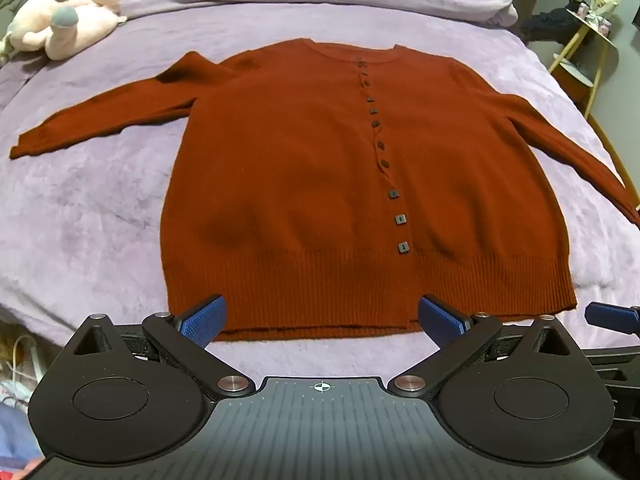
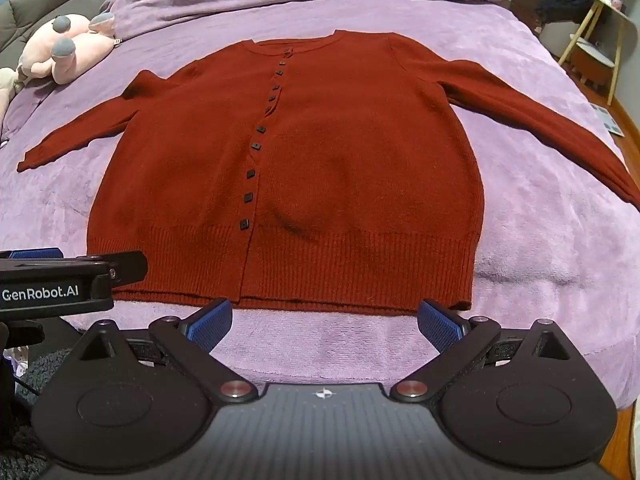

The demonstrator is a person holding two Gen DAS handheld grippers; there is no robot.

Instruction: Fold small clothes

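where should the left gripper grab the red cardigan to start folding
Probably the left sleeve cuff, approached from above and outside. The cardigan lies flat and buttoned, sleeves spread, so the cuff is a free edge to pinch and carry across the body.

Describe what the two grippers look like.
Both alike: the left gripper and right gripper have black linkage arms with silver pivot pins, blue textured pads, round black discs and a ribbed grey body with a crosshair mark. White "GenRobot.AI" lettering marks the left gripper's side.
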